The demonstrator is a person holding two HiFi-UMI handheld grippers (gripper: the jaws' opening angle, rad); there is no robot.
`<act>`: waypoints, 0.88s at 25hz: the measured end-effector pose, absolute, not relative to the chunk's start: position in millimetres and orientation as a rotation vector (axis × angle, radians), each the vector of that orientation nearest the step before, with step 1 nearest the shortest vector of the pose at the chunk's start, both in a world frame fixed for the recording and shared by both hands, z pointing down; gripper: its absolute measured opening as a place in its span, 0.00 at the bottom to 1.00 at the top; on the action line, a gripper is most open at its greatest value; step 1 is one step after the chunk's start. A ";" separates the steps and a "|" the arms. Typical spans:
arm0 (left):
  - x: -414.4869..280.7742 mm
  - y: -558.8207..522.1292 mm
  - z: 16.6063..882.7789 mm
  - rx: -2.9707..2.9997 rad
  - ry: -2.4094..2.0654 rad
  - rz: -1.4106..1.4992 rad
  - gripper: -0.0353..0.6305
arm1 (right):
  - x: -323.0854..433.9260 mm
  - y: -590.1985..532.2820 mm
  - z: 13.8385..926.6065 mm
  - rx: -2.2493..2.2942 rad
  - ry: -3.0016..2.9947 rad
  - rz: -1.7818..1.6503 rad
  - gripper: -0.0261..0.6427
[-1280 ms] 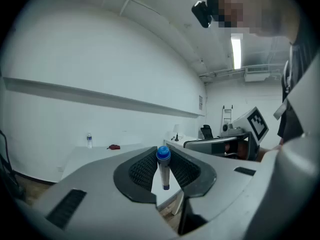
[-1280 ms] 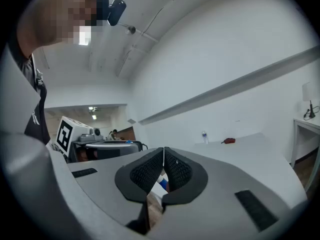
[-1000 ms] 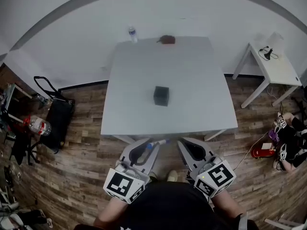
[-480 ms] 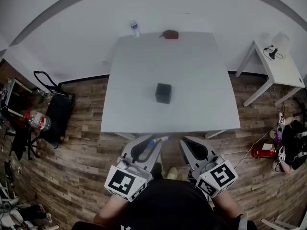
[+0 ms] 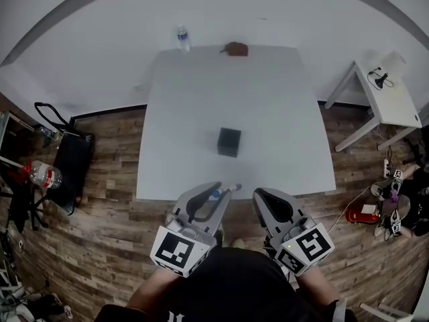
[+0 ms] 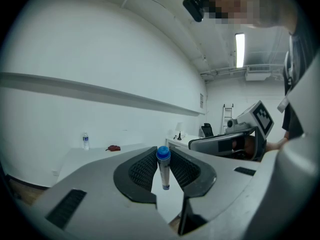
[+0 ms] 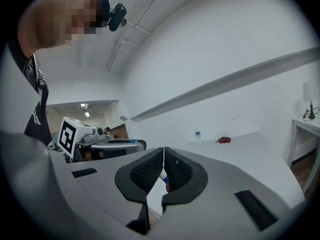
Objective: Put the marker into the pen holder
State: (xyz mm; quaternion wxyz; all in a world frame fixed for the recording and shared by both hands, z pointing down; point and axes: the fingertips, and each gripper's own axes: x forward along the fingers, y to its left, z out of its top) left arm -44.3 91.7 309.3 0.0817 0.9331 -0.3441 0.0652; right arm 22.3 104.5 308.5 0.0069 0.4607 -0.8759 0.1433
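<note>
A black cube-shaped pen holder [image 5: 228,141] stands near the middle of the white table [image 5: 281,106]. My left gripper [image 5: 212,193] hovers at the table's near edge, shut on a marker [image 5: 226,190] with a blue cap. In the left gripper view the marker [image 6: 163,168] stands upright between the ribbed pads [image 6: 144,169], blue cap on top. My right gripper [image 5: 263,196] hangs beside it at the same edge, shut with nothing in it. In the right gripper view its tips [image 7: 163,153] meet. The pen holder is hidden in both gripper views.
A water bottle [image 5: 182,37] and a small reddish-brown object [image 5: 236,48] sit at the table's far edge. A small white side table [image 5: 385,99] stands to the right. A black bag [image 5: 67,166] and a bottle [image 5: 45,176] lie on the wooden floor at left.
The table and pen holder have slid lower in the head view, nearer to both grippers. The grippers have come up to the table's near edge. The left stays shut on the marker.
</note>
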 end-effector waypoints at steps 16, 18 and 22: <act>-59.0 -17.6 328.7 2.845 -0.907 0.274 0.17 | -3.6 7.0 311.1 1.579 -2.614 0.477 0.06; -55.2 -25.2 335.3 2.856 -0.897 0.305 0.17 | 1.0 1.6 314.1 1.598 -2.591 0.491 0.06; -45.3 -37.1 344.8 2.852 -0.887 0.342 0.17 | 11.2 -9.4 319.8 1.619 -2.564 0.527 0.06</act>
